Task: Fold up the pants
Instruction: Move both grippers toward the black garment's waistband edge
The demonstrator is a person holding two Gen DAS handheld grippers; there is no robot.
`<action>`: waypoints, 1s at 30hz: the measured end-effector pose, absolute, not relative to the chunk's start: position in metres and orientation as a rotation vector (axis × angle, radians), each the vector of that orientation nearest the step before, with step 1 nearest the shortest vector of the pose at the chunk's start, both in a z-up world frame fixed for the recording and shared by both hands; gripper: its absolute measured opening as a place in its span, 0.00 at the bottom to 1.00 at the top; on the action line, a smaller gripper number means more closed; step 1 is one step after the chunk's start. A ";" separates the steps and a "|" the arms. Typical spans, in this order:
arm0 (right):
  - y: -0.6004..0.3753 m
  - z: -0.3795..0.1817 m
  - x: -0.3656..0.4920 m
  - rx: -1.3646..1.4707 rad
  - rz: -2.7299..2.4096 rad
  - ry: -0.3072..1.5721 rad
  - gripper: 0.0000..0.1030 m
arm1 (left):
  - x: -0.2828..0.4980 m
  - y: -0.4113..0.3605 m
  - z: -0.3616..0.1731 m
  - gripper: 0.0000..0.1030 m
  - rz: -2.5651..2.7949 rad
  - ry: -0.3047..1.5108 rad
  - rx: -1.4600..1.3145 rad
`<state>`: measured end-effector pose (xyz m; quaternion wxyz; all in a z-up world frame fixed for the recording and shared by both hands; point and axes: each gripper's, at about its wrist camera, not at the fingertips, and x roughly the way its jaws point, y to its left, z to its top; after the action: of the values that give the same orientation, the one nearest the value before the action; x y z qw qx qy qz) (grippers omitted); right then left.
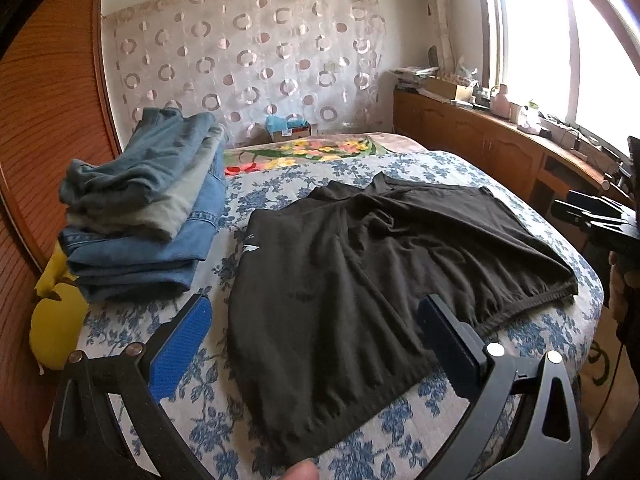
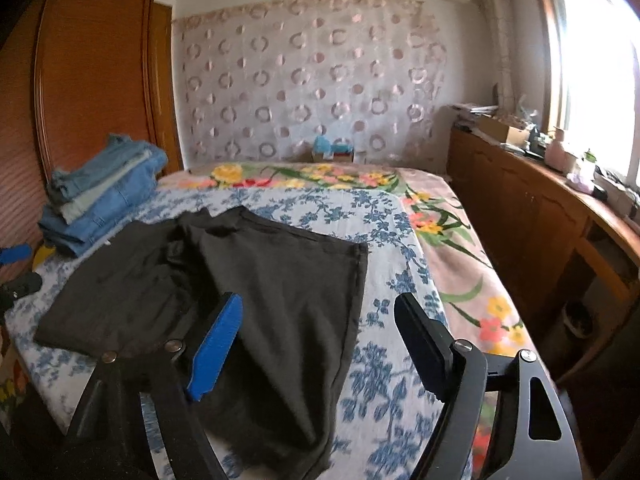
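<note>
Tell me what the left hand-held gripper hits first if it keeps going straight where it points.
Most likely the black pants. The left hand-held gripper points down at them with open jaws and nothing between; depth is unclear.

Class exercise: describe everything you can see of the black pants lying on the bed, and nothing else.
The black pants look like soft, matte knit fabric. They lie spread and rumpled on the blue-flowered bedspread, partly folded, with creases near the middle. A gathered elastic band runs along one edge on the right in the left wrist view, and a small white logo sits near the left edge. A stitched hem shows in the right wrist view. Neither pair of tongs grips them; only the bedspread touches them.
</note>
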<state>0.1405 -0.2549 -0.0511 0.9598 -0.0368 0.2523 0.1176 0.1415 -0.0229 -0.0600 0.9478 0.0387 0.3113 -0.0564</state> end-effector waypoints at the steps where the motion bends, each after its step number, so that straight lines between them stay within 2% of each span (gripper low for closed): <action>1: -0.253 -0.050 0.145 -0.081 0.250 0.525 0.68 | 0.144 -0.024 -0.060 1.00 -0.116 0.636 0.076; 5: -0.250 -0.045 0.166 -0.110 0.286 0.585 0.59 | 0.155 -0.029 -0.058 1.00 -0.126 0.649 0.079; 10: -0.265 -0.039 0.201 -0.117 0.317 0.659 0.54 | 0.174 -0.037 -0.057 1.00 -0.149 0.666 0.098; 12: -0.276 -0.037 0.214 -0.107 0.314 0.688 0.47 | 0.184 -0.038 -0.059 1.00 -0.155 0.680 0.100; 20: -0.292 -0.033 0.255 -0.081 0.306 0.786 0.43 | 0.217 -0.044 -0.072 1.00 -0.190 0.731 0.109; 25: -0.284 -0.030 0.269 -0.095 0.322 0.807 0.37 | 0.226 -0.041 -0.083 1.00 -0.196 0.766 0.099; 29: -0.284 -0.028 0.279 -0.085 0.322 0.820 0.21 | 0.229 -0.039 -0.090 1.00 -0.197 0.788 0.088; 30: -0.285 -0.029 0.281 -0.083 0.321 0.827 0.15 | 0.228 -0.039 -0.091 1.00 -0.196 0.790 0.091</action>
<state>0.2808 -0.2847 -0.0290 0.9024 -0.0399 0.4000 0.1551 0.2280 -0.0395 -0.0907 0.9174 0.0445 0.3839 -0.0953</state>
